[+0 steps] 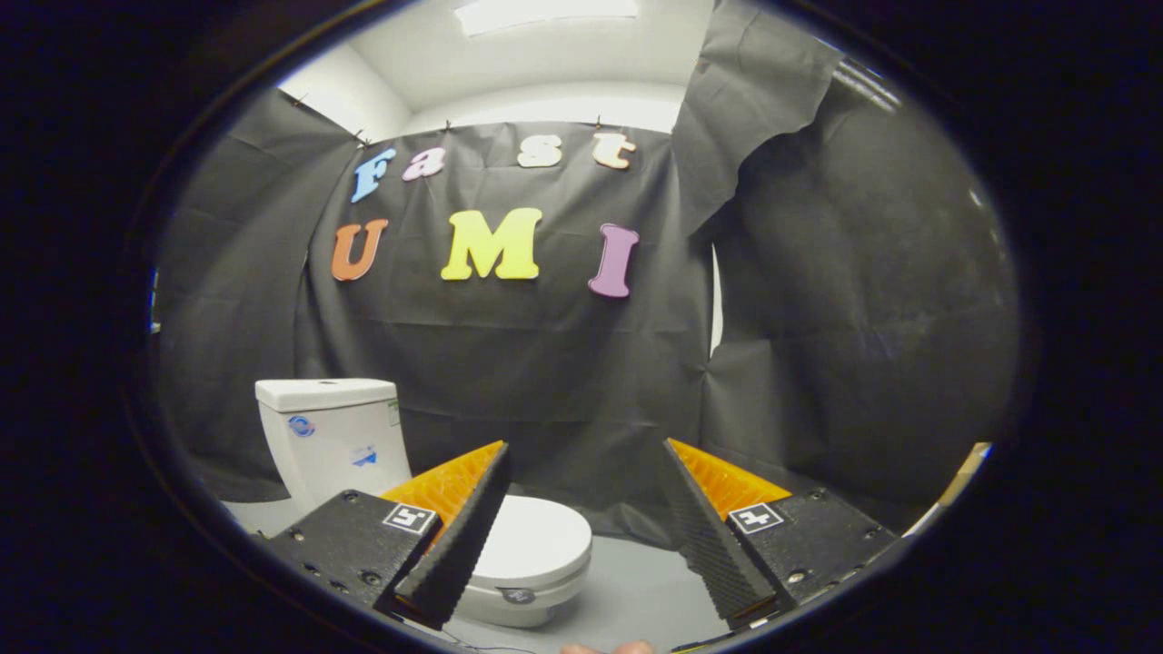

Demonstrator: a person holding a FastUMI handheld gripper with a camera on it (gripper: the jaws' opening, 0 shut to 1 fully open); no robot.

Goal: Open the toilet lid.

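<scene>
Looking along the gripper (586, 454), the two fingers are spread wide with nothing between them, just the grey floor (636, 590) and the black cloth wall (545, 363) beyond. Each finger has a ribbed black pad on the inside and an orange back.

The toilet (400, 490) sits ahead and off to the left, close to the cloth wall. It's plain white with a boxy tank (332, 436) that has a couple of small stickers on the front. The toilet lid (536, 540) is down flat over the bowl, smooth, rounded and glossy, and the left finger (459, 536) covers part of its left side from this angle. The lid isn't touching the fingers, it lies further back behind that finger. A fingertip or two of a person's hand (609, 648) pokes in at the very bottom.
</scene>
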